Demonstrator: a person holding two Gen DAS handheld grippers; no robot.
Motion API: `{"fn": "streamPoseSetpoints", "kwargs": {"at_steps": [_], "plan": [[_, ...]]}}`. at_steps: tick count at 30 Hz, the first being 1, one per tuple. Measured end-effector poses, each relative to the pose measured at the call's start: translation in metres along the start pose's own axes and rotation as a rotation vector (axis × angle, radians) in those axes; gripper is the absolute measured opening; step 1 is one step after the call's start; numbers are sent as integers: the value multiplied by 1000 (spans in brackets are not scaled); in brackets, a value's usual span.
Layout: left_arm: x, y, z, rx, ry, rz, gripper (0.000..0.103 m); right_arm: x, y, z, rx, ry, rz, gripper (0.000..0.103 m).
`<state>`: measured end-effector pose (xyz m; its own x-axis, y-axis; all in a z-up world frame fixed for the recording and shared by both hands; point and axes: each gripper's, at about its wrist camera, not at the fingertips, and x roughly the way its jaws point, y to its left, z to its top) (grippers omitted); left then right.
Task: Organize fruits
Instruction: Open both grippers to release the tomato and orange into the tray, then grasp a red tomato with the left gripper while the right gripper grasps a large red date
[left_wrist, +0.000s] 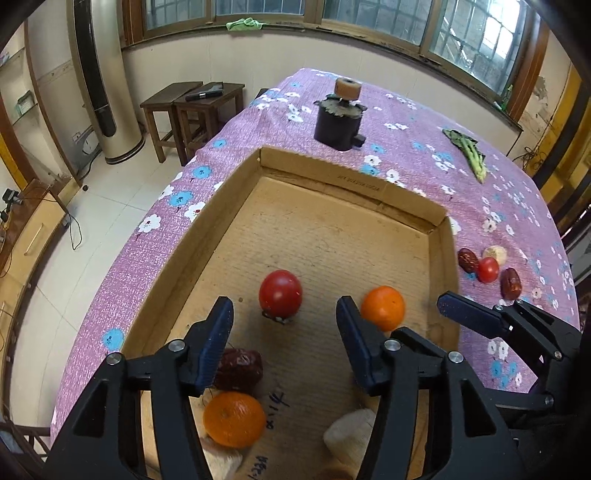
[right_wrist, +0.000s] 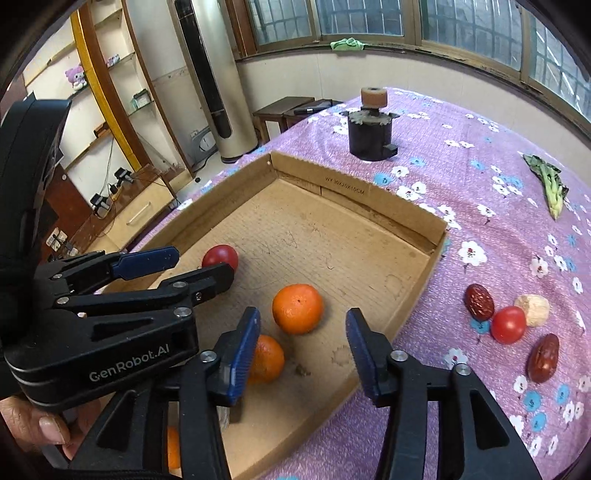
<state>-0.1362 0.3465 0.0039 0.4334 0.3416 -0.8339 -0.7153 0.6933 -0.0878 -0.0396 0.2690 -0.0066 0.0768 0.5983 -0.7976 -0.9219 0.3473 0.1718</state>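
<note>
Beside the box (right_wrist: 417, 295) – one date (right_wrist: 543, 358) lies upright, long axis tilted.

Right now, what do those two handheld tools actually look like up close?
Both are matte black plastic frames with triangular cut-outs and silver bolts at the joints. Each left tool and right tool ends in two fingers capped with ribbed dark-blue pads. White lettering on the left one's body reads GenRobot.AI. No cables show; a bare thumb grips it.

Black pot (left_wrist: 338, 123) on floral tablecloth (left_wrist: 406, 110); green cloth (left_wrist: 244, 24) on windowsill; wooden stools (left_wrist: 192, 107) beside table.
</note>
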Motion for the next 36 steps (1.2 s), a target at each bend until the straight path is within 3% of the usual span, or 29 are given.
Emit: {"fn": "streamPoseSetpoints", "kwargs": {"at_steps": [13, 36], "plan": [[-28, -28, -12, 19, -30, -82, 57, -44, -37, -43, 105, -32, -8, 52], [-33, -136, -33, 175, 6, -219, 57, -93, -133, -98, 300, -78, -107, 52]]}}
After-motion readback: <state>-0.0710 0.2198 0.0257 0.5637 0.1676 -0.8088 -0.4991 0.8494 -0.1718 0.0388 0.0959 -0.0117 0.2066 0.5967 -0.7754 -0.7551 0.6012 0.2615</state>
